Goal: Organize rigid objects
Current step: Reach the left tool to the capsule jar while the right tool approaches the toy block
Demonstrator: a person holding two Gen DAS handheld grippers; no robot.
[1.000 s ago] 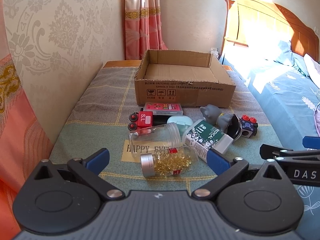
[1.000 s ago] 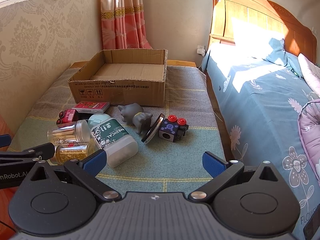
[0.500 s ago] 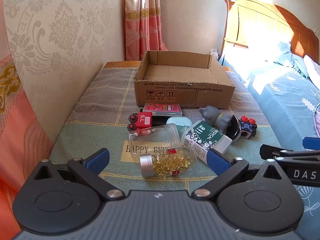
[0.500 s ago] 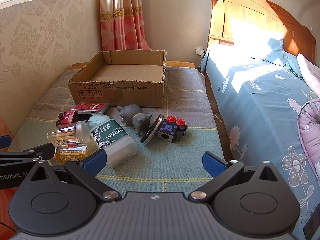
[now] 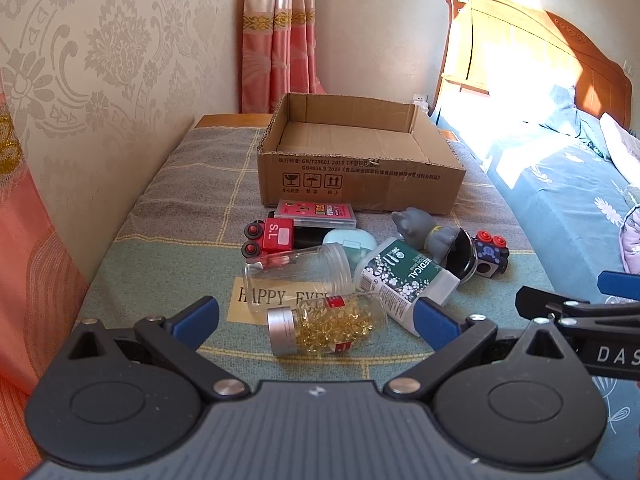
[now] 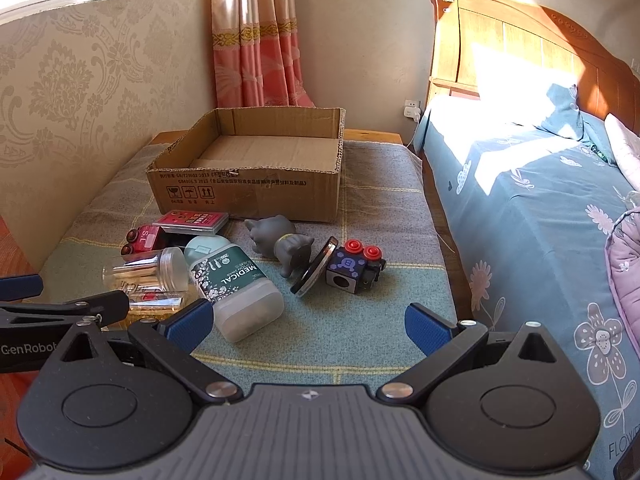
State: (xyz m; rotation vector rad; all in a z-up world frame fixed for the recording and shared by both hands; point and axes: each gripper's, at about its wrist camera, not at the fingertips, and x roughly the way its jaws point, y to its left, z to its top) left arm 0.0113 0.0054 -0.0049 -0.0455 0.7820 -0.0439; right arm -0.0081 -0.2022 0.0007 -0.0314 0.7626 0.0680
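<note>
An empty open cardboard box (image 5: 360, 176) (image 6: 248, 188) stands at the back of a bench. In front of it lies a cluster: a bottle of yellow capsules (image 5: 328, 328), a clear empty jar (image 5: 296, 272) (image 6: 148, 268), a green "MEDICAL" bottle (image 5: 404, 276) (image 6: 236, 284), a red toy truck (image 5: 272, 236) (image 6: 144, 238), a pink card case (image 5: 316, 212) (image 6: 192, 220), a grey animal figure (image 5: 424, 232) (image 6: 280, 240), a round dark disc (image 6: 316, 268) and a black toy block with red knobs (image 5: 490, 254) (image 6: 356, 266). My left gripper (image 5: 316, 316) is open just short of the capsule bottle. My right gripper (image 6: 306, 320) is open, near the MEDICAL bottle.
The bench is covered by a green and grey checked blanket (image 6: 360, 312). A bed with a blue floral cover (image 6: 540, 220) and wooden headboard lies to the right. A patterned wall (image 5: 100, 60) and pink curtain (image 5: 280, 32) bound the left and back.
Both grippers have shifted slightly forward toward the objects. The objects have not moved, and both grippers stay open.
</note>
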